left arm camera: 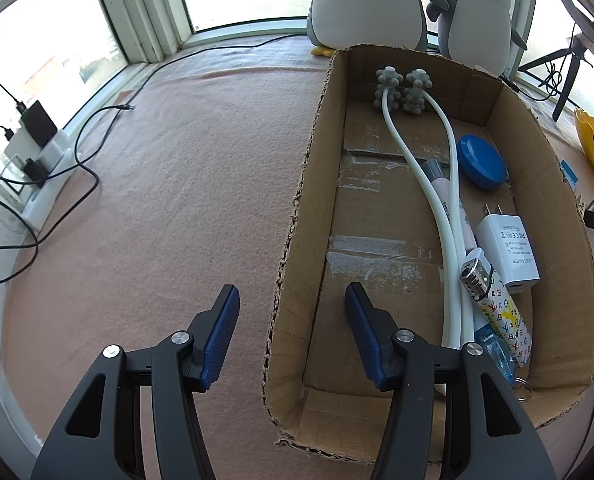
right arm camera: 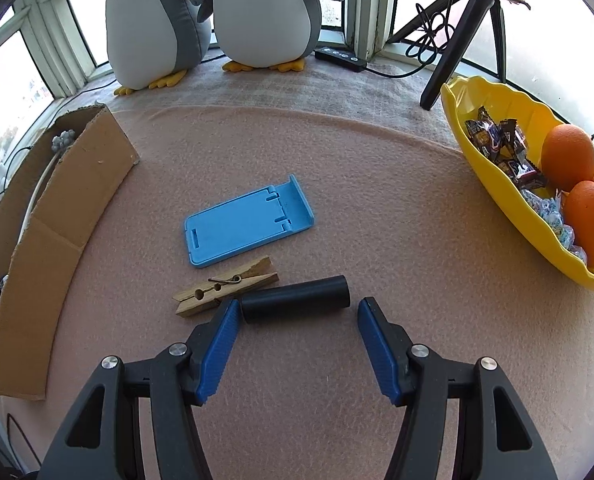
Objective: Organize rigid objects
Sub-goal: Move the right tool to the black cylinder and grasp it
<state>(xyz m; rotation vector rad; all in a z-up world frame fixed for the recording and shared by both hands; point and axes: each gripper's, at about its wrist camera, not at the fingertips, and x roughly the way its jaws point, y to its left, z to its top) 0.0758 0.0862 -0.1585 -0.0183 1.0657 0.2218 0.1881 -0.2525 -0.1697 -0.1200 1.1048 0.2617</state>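
**A:** Left gripper (left arm camera: 292,292) hangs right over the cardboard box (left arm camera: 321,208), pointing steeply down. Its jaws stand apart and astride the box's near left wall, one blue pad (left arm camera: 221,336) outside, the other inside, and neither presses on the cardboard. Nothing held!

**B:** And what's in the box?

**A:** A white two-armed massager (left arm camera: 401,140) runs its length, with its knobby grey heads up against the far wall. A blue round disc (left arm camera: 481,162) lies beside it, towards the box's right wall. A white plug adapter (left arm camera: 509,248) sits nearer, on that same side. A patterned lighter (left arm camera: 505,316) is closest, at the near right corner.

**B:** Over to the right hand.

**A:** Right gripper (right arm camera: 299,306) is outside the box, off its right side, low over the pink cloth. Its jaws are parted and empty. A black cylinder (right arm camera: 297,298) lies crosswise just past the fingertips, and I can't tell whether the left tip touches its end.

**B:** Anything else waiting out there?

**A:** A wooden clothespin (right arm camera: 225,286) sits just beside the cylinder, on the side towards the box. A blue phone stand (right arm camera: 245,226) lies flat just beyond the clothespin. All three are right of the box. Farther right sits a yellow bowl (right arm camera: 469,148) with oranges (right arm camera: 568,152) and wrapped sweets. Two penguin plushes (right arm camera: 153,28) stand behind the box at the window.
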